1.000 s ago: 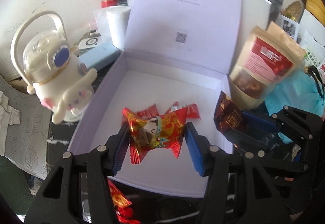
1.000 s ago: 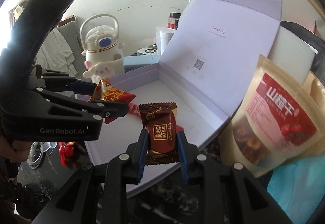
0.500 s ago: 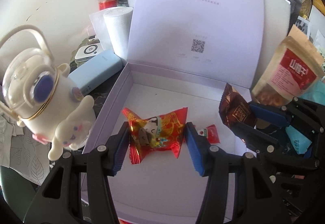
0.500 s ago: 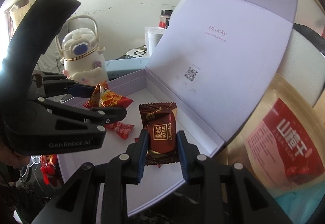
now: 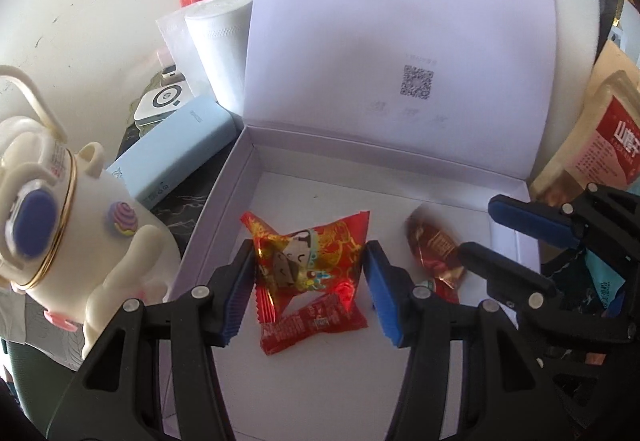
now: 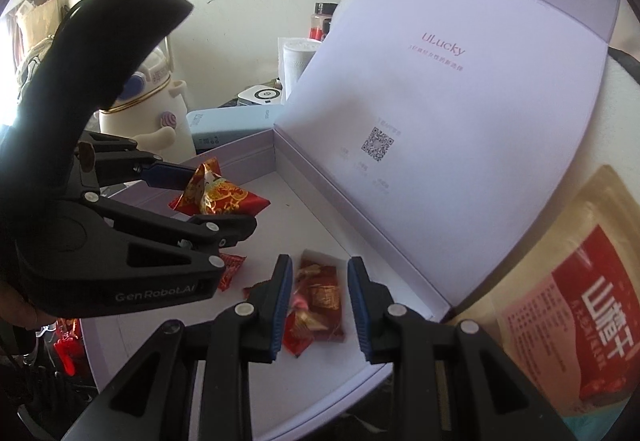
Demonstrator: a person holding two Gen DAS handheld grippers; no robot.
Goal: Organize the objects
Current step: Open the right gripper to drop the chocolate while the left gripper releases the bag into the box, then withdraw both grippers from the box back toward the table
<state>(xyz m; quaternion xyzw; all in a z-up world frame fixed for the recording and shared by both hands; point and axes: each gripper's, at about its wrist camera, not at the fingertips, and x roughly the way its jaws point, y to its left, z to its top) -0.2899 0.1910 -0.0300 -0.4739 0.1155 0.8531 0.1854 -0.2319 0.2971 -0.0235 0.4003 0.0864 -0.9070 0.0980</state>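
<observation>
An open lavender box (image 5: 224, 209) has its lid raised behind it. My left gripper (image 5: 309, 257) is shut on a red-and-gold candy (image 5: 316, 253) and holds it just above the box floor, over a small red packet (image 5: 316, 321). The right wrist view shows the same candy (image 6: 218, 195) between the left gripper's (image 6: 222, 197) pads. My right gripper (image 6: 319, 263) is open over the box's right side. A brown chocolate candy (image 6: 320, 293), blurred, sits loose below its fingers. In the left wrist view this chocolate (image 5: 434, 253) lies past the tip of the right gripper (image 5: 480, 229).
A cream character bottle (image 5: 60, 221), a pale blue box (image 5: 172, 157) and a white paper roll (image 5: 216, 41) crowd the box's left side. A snack pouch (image 6: 580, 313) stands to its right. Loose red candies (image 6: 64, 345) lie outside the box at the near left.
Both grippers moved forward and down into the box. The right gripper opened and let go of the brown chocolate, which dropped into the box. The left gripper still holds its candy.
</observation>
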